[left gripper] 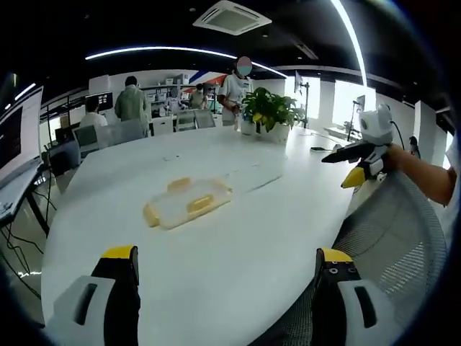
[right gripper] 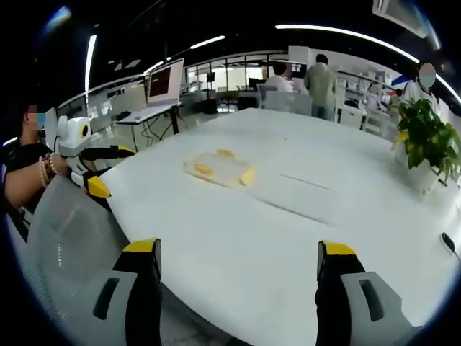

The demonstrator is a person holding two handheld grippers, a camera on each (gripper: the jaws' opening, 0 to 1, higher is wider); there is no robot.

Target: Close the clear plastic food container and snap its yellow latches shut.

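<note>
Left gripper (left gripper: 225, 270) jaws spread wide, holding nothing, above the white tabletop (left gripper: 238, 238). Right gripper (right gripper: 238, 263) likewise wide and empty. Clear plastic food container with yellow latches (left gripper: 186, 203) lay flat mid-tabletop, well apart from both. Potted green plant (left gripper: 269, 112) stood at the far edge.

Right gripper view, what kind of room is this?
Likely an open-plan office or lab: a large white table, desks with a monitor, a potted plant, mesh chair.

The clear food container (left gripper: 186, 203) with yellow latches (left gripper: 199, 204) lies flat on the table, seemingly lidded.
</note>
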